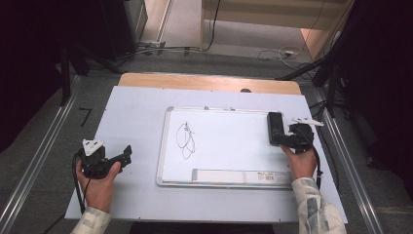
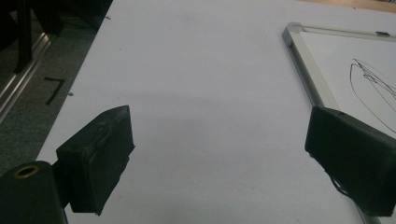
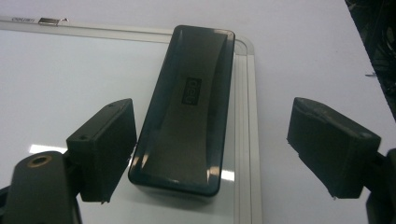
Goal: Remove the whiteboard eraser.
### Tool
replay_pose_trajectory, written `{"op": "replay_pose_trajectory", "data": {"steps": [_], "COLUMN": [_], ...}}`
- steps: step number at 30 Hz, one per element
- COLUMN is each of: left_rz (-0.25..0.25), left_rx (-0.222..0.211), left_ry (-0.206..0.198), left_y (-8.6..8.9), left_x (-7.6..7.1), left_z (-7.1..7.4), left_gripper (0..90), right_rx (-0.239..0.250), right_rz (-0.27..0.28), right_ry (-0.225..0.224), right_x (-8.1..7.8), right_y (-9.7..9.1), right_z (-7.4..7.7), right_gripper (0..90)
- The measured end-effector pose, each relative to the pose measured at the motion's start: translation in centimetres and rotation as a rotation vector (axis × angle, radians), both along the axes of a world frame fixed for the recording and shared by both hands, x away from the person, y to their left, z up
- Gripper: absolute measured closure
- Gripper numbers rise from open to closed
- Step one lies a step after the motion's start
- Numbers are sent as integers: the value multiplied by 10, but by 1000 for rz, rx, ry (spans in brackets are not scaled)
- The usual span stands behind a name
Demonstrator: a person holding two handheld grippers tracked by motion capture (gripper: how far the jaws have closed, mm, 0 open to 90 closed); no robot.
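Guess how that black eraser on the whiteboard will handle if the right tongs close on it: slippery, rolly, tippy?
The eraser looks like a rigid, glossy plastic block, so it will probably hold its shape but may slip between the pads. Its long, flat, low form makes rolling or tipping unlikely. Lying on the smooth whiteboard beside the frame, it would likely slide if nudged. The right tongs stand open around it.

Your work surface is a white sheet (image 1: 131, 112) over a wooden tabletop (image 1: 195, 81), whose bare edge shows along the top centre. A metal rail (image 1: 44, 156) runs down the left of the frame and another rail (image 1: 348, 161) down the right. On the grey floor at left you have a black tape mark (image 1: 85, 116); loose cables (image 1: 277, 53) lie at upper right.
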State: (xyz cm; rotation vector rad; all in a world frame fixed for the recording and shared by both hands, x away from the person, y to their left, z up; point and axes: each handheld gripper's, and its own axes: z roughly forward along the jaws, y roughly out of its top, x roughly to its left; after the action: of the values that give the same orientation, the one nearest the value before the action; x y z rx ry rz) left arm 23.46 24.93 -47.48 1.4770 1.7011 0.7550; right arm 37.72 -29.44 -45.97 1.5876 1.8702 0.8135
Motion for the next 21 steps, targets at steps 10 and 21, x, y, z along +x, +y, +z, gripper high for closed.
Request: {"op": "replay_pose_trajectory", "data": {"steps": [10,21], "left_rz": [3,2], "left_rx": [-11,-20], "left_ry": [3,6], "left_y": [0,1], "left_x": [0,0], "left_z": [-1,-2], "left_gripper": [82,82], "right_rx": [0,-7], "right_rz": [-1,-10], "right_ry": [-2,19], "right_x": [14,31], "right_y": [9,14], "right_z": [-5,-9], "right_gripper": [143,143]}}
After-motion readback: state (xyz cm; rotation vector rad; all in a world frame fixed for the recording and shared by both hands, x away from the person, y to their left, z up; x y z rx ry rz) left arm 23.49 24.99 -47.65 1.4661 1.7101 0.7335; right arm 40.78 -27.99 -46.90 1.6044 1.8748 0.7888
